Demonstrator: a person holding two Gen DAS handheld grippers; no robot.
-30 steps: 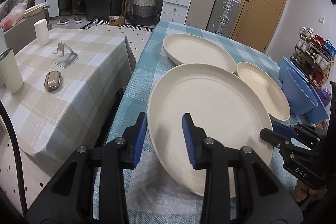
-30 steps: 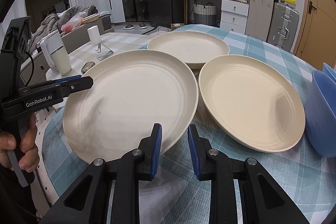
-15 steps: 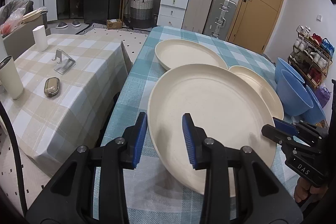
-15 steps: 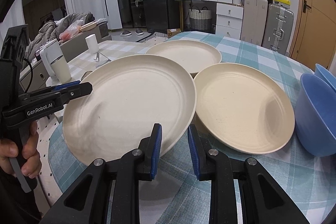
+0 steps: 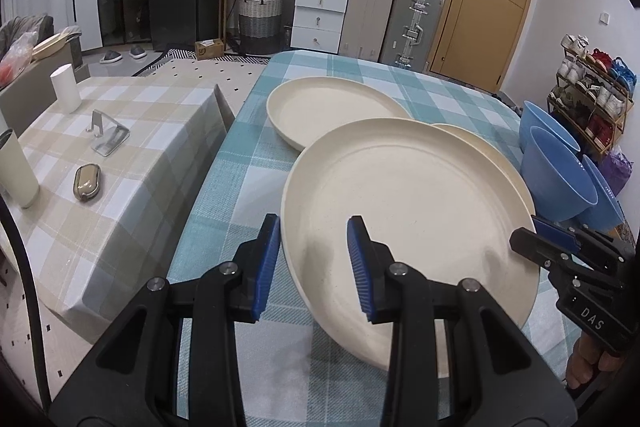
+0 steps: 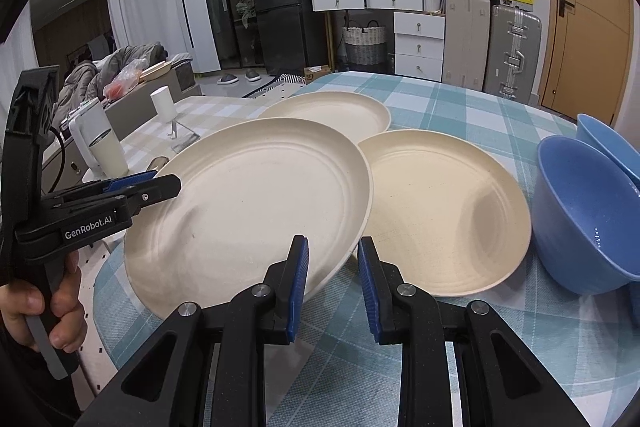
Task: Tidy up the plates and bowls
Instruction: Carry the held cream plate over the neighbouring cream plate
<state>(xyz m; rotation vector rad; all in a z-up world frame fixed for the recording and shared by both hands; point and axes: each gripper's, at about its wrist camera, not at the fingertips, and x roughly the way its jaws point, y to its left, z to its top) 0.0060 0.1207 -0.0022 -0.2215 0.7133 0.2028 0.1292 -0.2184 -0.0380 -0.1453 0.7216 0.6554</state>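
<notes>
Cream-coloured round plate [image 6: 256, 203], the largest of three alike, is lifted off the teal-checked bench [image 6: 460, 107] and tilted, pinched at opposite edges: the left tongs [image 5: 312, 263] are nearly closed on its left rim, and the right tongs [image 6: 332, 283] are nearly closed on its near right rim. Its raised right edge overhangs the second cream plate [image 6: 448, 215], which lies flat just to the right and partly beneath it, so I judge the coming move to be a short carry rightward. The third cream plate [image 6: 328, 115] sits behind, the blue bowls [image 6: 584, 219] farther right.
</notes>
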